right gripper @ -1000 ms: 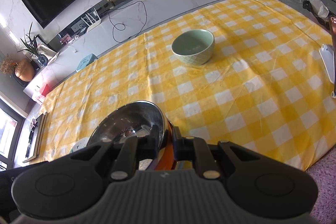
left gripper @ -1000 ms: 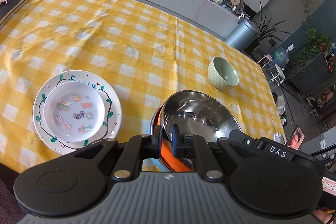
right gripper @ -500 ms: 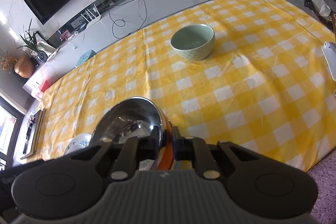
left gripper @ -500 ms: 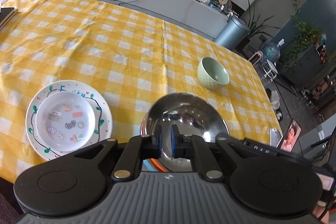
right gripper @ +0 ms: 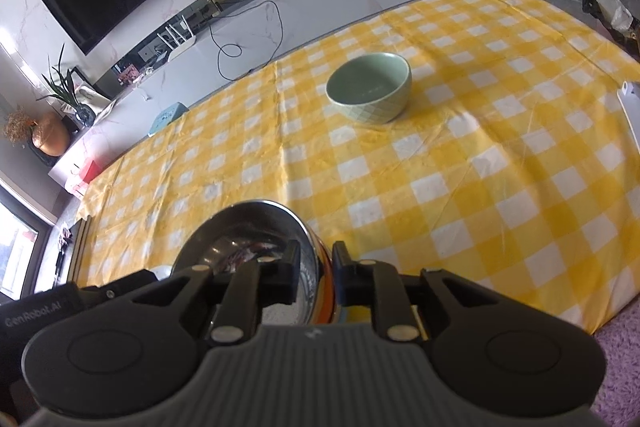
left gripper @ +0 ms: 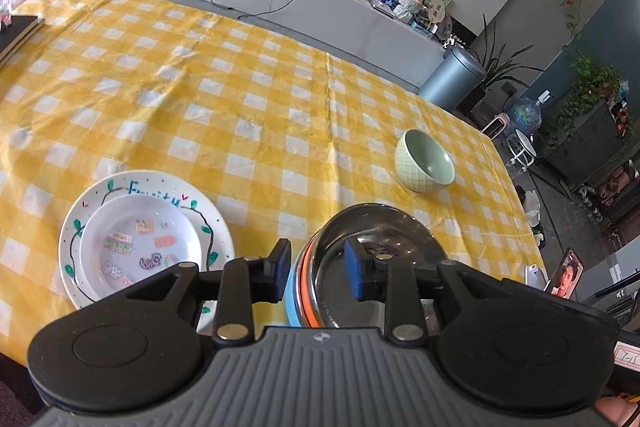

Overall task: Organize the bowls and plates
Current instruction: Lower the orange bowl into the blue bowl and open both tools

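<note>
Yellow-checked table (left gripper: 240, 115): the steel bowl (left gripper: 376, 239) sits nested at the near edge. Left tool (left gripper: 318, 273), just opening, straddles its rim untouched; right tool (right gripper: 316, 267) pinches the rim, loosening. Likely next: release, fetch the green bowl (right gripper: 370, 87) beyond.

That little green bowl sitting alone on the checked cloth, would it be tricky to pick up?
The green bowl looks glazed ceramic, so probably slippery and breakable. It stands upright on a narrower base, so a sideways push might tip it.
</note>
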